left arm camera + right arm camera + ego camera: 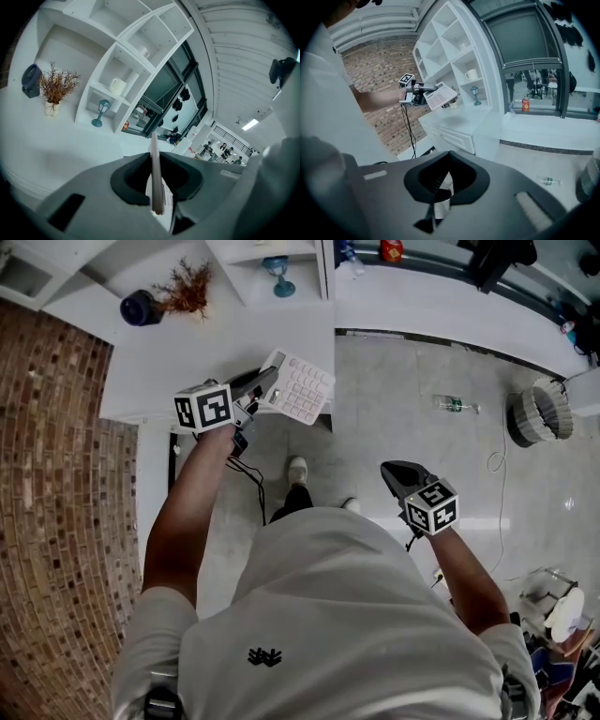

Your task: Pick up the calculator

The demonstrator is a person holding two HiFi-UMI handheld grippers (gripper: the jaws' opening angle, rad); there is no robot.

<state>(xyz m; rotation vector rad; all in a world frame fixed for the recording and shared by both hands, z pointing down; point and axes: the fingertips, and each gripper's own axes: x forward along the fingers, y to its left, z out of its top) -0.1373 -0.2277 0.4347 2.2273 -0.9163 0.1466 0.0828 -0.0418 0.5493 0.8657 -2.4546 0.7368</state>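
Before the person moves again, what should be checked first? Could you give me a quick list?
1. Calculator between the left gripper's fingers: ok.
2. Calculator lifted clear of the white counter: ok.
3. Grip centred: not ok, held by one edge.
4. Right gripper empty, fingers together: ok.
5. Grip tight enough: cannot tell.
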